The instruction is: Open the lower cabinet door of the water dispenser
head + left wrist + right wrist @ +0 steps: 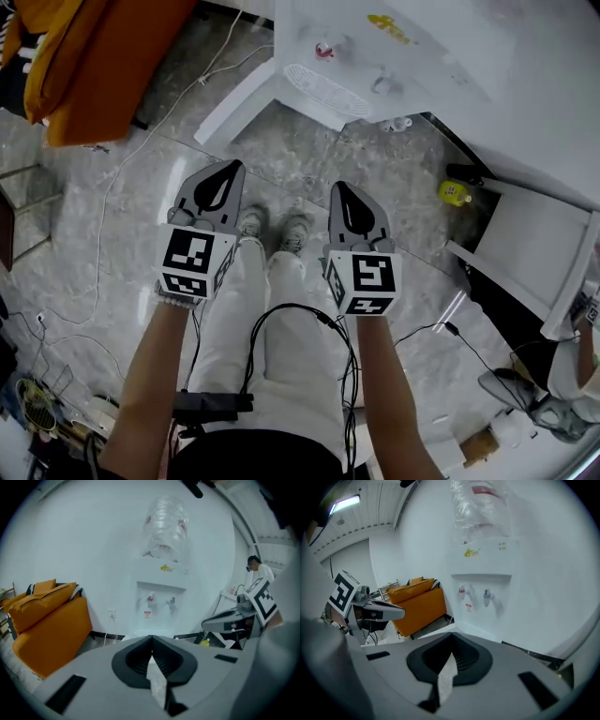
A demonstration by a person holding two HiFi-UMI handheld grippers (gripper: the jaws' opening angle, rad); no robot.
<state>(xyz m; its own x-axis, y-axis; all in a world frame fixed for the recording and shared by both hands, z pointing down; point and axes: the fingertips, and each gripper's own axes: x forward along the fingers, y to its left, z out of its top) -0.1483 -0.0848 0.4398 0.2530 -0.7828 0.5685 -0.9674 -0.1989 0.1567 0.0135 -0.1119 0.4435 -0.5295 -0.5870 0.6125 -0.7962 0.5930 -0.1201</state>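
Nearest, holding the left gripper point(229, 169) and right gripper point(340, 189) side by side above white trousers point(230, 319), each with jaws pressed together and nothing between them. Just past the tips, standing in pale shoes point(295, 230) on grey marbled floor point(309, 159). Farther on, facing the white water dispenser point(375, 47), its lower cabinet door point(234, 105) swung out toward picture left. Off to the left, an orange sofa point(94, 66). Off to the right, a yellow bottle point(455, 192).
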